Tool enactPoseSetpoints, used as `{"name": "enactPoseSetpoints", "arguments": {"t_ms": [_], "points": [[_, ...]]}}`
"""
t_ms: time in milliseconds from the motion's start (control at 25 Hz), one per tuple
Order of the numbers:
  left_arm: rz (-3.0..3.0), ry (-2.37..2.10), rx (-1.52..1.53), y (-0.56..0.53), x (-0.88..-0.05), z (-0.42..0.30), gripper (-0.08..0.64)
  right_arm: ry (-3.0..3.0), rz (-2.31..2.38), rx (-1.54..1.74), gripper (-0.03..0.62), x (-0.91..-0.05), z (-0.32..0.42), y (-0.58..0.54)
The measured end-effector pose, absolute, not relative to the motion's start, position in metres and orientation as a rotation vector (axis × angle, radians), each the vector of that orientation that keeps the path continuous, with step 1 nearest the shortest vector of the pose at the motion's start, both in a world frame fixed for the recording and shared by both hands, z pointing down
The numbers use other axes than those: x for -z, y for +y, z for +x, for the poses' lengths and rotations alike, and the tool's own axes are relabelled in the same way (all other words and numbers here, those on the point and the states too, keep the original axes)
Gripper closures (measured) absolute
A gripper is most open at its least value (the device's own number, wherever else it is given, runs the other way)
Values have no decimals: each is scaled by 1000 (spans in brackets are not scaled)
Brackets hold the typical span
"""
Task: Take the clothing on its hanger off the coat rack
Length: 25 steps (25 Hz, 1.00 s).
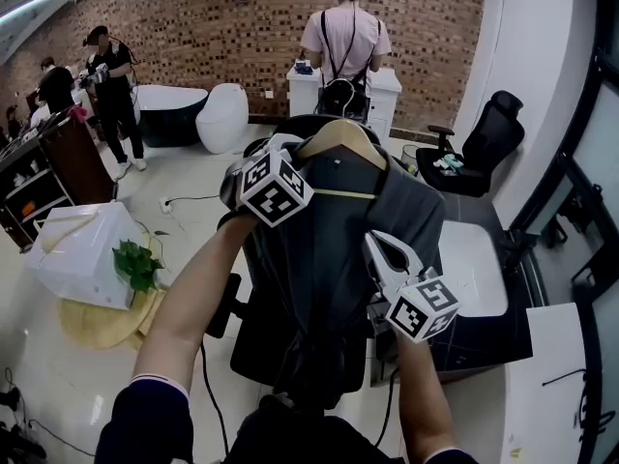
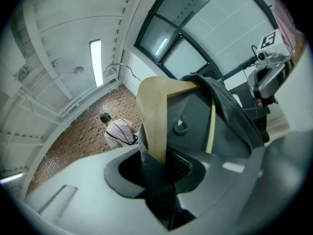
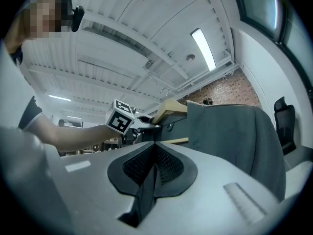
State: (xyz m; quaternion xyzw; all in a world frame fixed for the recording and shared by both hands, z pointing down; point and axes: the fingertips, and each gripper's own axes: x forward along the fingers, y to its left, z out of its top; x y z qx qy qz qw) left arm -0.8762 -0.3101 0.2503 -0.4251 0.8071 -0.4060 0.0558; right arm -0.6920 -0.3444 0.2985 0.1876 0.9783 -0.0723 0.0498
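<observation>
A grey garment hangs on a wooden hanger in front of me in the head view. My left gripper is shut on the hanger's left shoulder, with grey cloth pinched in beside the wood. The hanger's metal hook shows bare against the ceiling, with no rack in sight. Lower right, my right gripper is shut on a fold of the garment, a dark strip of cloth between its pads. In the right gripper view the left gripper sits at the hanger's end.
A black chair base stands under the garment. A black office chair is at the back right, a white desk at the right. A white box with a plant sits left. People stand at the brick wall.
</observation>
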Motion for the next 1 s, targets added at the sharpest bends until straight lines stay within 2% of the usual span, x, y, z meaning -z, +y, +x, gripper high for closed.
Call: {"name": "enactPoseSetpoints", "arguments": {"t_ms": [280, 520, 1000], "points": [[-1316, 2445, 1227, -319, -252, -929, 466, 2987, 506, 206, 591, -294, -730, -353], [-1362, 2440, 1194, -322, -265, -947, 468, 3016, 449, 212, 591, -301, -746, -356], [-1562, 2447, 1249, -310, -383, -920, 469, 3126, 409, 297, 591, -350, -745, -348]]}}
